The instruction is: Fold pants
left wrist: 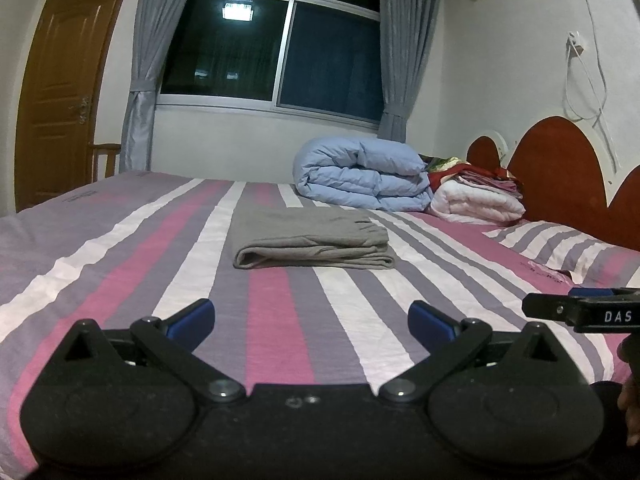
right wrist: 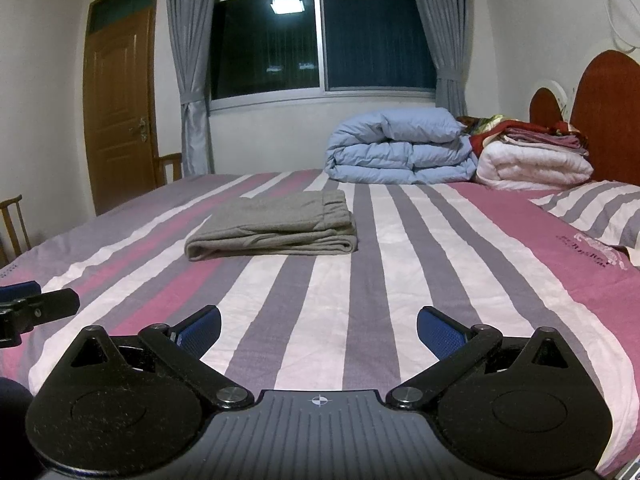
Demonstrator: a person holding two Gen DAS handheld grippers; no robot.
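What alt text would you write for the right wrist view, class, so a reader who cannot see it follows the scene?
Grey pants lie folded in a neat stack on a bed with a pink, grey and white striped sheet, ahead of the open, empty right gripper. Behind them sit a rolled blue duvet and folded blankets below a dark window; the left gripper shows at the left edge.

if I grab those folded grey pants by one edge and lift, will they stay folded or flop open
Probably flop open: the grey pants are soft cloth, stacked in loose layers with nothing holding them. They look light for their bulk. Pushed, they would likely bunch on the striped sheet rather than slide.
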